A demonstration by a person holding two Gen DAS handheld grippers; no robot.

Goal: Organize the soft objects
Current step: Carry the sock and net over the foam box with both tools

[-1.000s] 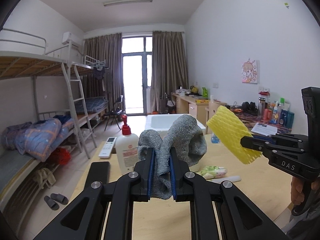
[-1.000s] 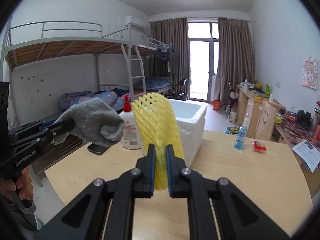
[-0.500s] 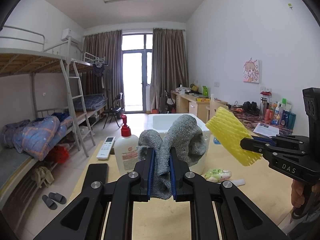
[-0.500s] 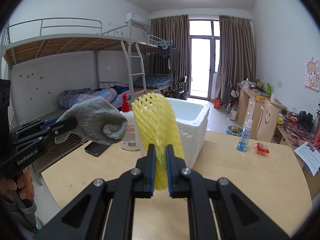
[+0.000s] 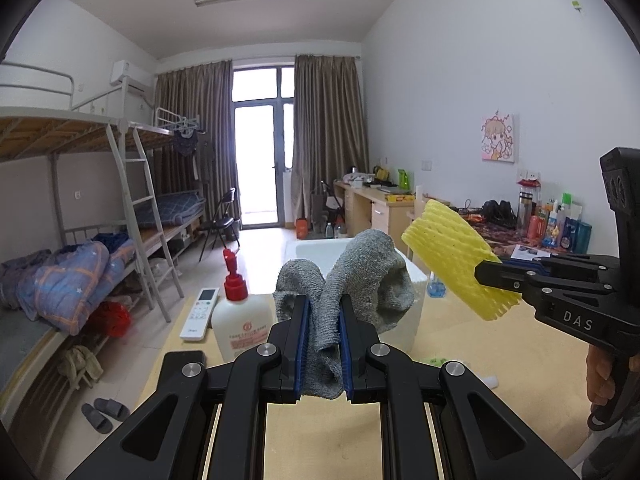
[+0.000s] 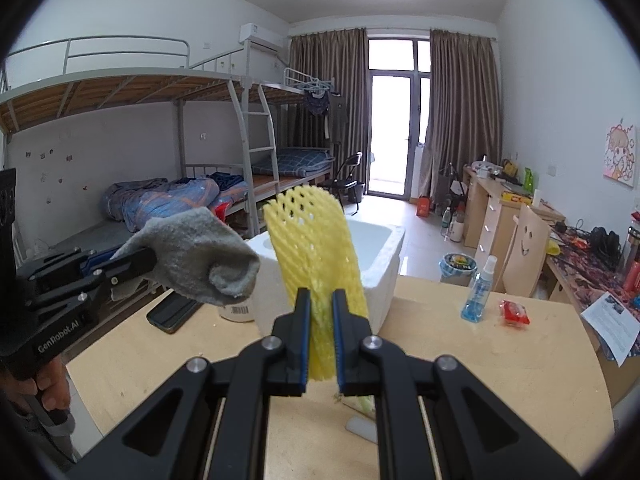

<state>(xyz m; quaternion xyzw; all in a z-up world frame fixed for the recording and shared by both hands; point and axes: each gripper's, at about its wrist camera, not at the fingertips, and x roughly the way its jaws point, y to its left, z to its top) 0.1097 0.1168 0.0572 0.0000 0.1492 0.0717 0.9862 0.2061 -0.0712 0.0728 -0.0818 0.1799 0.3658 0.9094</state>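
My left gripper (image 5: 322, 308) is shut on a grey sock (image 5: 360, 276) and holds it up in the air over the wooden table (image 5: 460, 420). My right gripper (image 6: 321, 304) is shut on a yellow foam net sleeve (image 6: 316, 240), also held up. Each shows in the other's view: the sock (image 6: 192, 254) at the left of the right wrist view, the sleeve (image 5: 452, 262) at the right of the left wrist view. A white foam box (image 6: 380, 264), open at the top, stands on the table just beyond both.
On the table: a white bottle with a red pump (image 5: 238, 320), a white remote (image 5: 200, 314), a black phone (image 6: 170, 314), a blue spray bottle (image 6: 478, 290), a red packet (image 6: 515, 312). Bunk beds stand left, desks right.
Both grippers have moved forward a little toward the foam box, which looks larger now. Each keeps its hold.
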